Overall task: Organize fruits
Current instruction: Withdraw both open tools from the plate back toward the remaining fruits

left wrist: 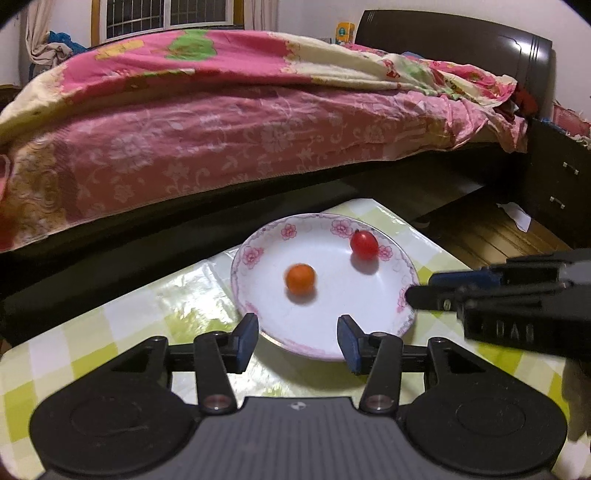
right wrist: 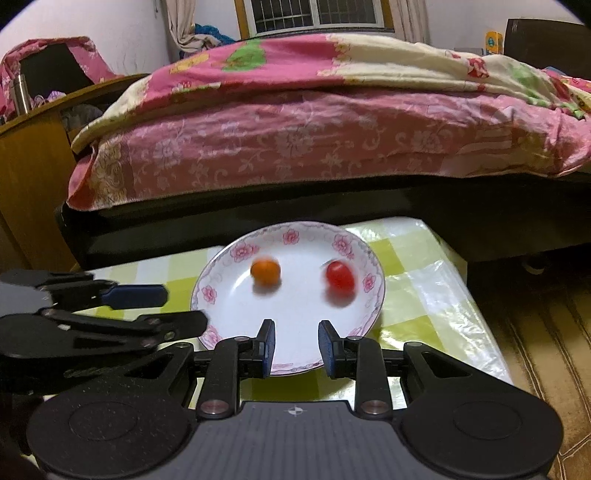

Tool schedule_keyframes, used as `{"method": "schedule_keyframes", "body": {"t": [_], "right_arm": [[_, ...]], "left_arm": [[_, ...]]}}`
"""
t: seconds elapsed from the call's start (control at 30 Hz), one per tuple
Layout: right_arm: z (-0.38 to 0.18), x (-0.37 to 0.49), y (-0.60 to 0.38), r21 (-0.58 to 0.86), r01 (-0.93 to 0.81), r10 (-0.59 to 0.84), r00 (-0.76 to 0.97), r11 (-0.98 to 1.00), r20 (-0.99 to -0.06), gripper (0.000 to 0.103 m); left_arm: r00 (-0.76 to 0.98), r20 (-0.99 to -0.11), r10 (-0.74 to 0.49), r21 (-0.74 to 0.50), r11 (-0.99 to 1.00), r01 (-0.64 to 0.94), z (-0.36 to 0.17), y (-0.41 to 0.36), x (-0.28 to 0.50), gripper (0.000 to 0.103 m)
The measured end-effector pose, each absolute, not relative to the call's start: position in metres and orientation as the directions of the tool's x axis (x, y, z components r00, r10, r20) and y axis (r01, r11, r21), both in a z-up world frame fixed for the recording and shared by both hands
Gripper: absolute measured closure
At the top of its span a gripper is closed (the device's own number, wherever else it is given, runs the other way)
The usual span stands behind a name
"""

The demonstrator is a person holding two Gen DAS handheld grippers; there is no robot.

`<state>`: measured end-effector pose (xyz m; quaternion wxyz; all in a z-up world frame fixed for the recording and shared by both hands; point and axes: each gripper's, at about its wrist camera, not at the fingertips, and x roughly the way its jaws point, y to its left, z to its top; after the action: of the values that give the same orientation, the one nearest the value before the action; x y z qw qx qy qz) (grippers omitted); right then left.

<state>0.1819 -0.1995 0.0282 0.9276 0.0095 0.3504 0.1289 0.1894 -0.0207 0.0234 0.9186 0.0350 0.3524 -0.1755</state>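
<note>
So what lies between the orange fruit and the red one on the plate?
Nothing: in both wrist views only bare white plate separates the orange fruit from the red fruit.

This is a bedroom in a home: a large bed (left wrist: 258,122) with pink flowered quilt (right wrist: 332,110), dark headboard (left wrist: 461,48), a barred window (right wrist: 317,14), curtains (right wrist: 181,26).

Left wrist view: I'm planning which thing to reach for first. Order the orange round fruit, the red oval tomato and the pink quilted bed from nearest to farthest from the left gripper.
From the left gripper:
1. Orange round fruit, mid-plate, just ahead of the fingers.
2. Red oval tomato, farther back on the right, near the rim of the white floral plate.
3. Pink quilted bed, beyond the table.
</note>
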Motion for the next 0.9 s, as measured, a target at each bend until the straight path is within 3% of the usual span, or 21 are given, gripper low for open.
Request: {"method": "schedule_keyframes", "body": {"t": [0.27, 0.57, 0.9], "right_arm": [[0.050, 0.146, -0.213, 0.121, -0.196, 0.228, 0.744, 0.973, -0.628, 0.079], [0.055, 0.079, -0.219, 0.110, -0.184, 0.209, 0.712, 0.977, -0.671, 0.077], [0.059, 0.052, -0.229, 0.167, -0.177, 0.243, 0.695, 0.970, -0.677, 0.073]], "left_arm": [[0.681, -0.670, -0.295, -0.087, 0.943, 0.323, 0.039, 0.000, 0.137, 0.048], [0.666, -0.683, -0.301, -0.082, 0.937, 0.339, 0.041, 0.000, 0.076, 0.048], [0.675, -0.699, -0.236, -0.071, 0.962, 0.262, 0.064, 0.019, 0.045, 0.048]]}}
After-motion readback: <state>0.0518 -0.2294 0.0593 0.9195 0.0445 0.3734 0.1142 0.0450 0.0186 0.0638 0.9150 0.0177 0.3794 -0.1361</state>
